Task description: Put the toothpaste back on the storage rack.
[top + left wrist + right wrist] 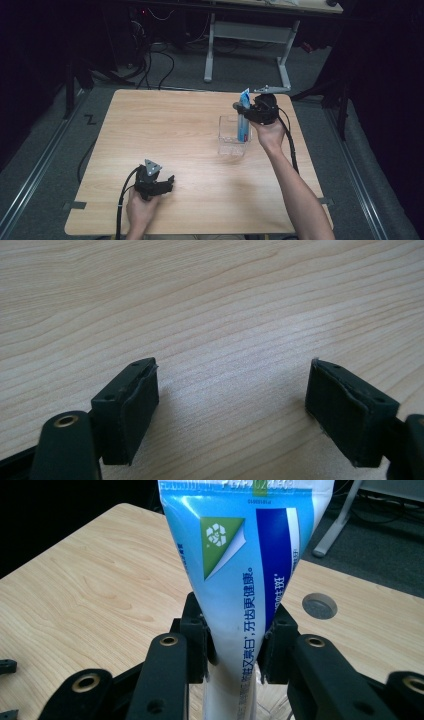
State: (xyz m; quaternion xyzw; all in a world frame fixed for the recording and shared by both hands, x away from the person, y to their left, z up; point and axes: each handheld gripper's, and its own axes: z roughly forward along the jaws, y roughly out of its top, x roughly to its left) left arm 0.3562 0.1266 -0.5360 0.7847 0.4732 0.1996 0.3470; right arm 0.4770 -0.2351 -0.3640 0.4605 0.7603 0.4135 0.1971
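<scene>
A blue and white toothpaste tube (244,117) stands upright with its lower end inside a clear plastic cup (231,139) on the right half of the wooden table (165,125). My right gripper (243,108) is shut on the tube's upper part; in the right gripper view the tube (245,565) rises between the two black jaws, crimped end up. Near the table's front edge on the left, my left gripper (169,182) lies low over the wood. Its jaws stand wide apart in the left gripper view, with bare table (225,315) between the fingers (132,405).
A grey round cable port (319,605) sits in the table's surface beyond the tube. Behind the table stand a white desk frame (250,35) and loose cables (160,65) on the grey floor. Black cables trail from both grippers toward the front edge.
</scene>
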